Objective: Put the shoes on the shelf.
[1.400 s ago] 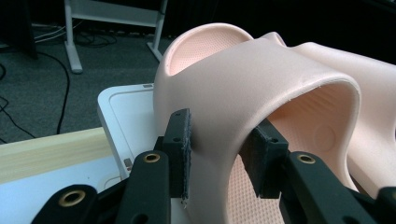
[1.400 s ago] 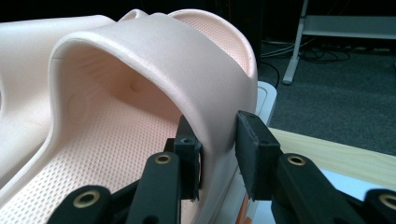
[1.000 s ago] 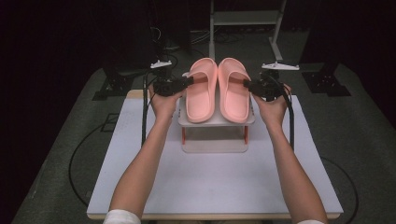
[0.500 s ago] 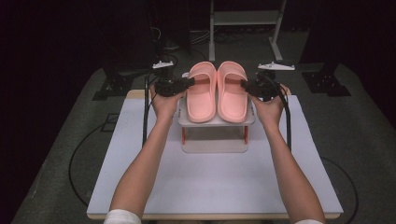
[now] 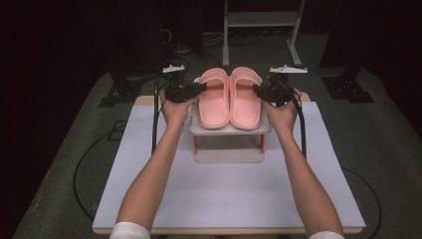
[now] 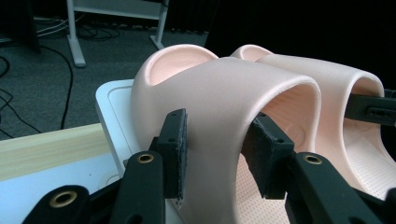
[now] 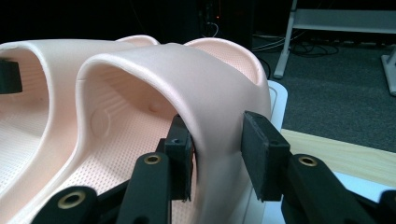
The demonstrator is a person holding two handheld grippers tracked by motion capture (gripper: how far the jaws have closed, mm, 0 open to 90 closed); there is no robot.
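Around you the room is dark; walls cannot be made out, and light falls mainly on the tabletop [image 5: 229,199], a pale sheet with a light wooden edge showing at its far side. Under it lies a grey carpeted floor [image 5: 383,149] with black cables [image 5: 87,164] curving across it at your left. Beyond the far edge you face a white metal frame [image 5: 261,22] on 2 legs, with more cables on the floor beside it. Dark stand bases [image 5: 348,89] sit on the carpet at either far corner.
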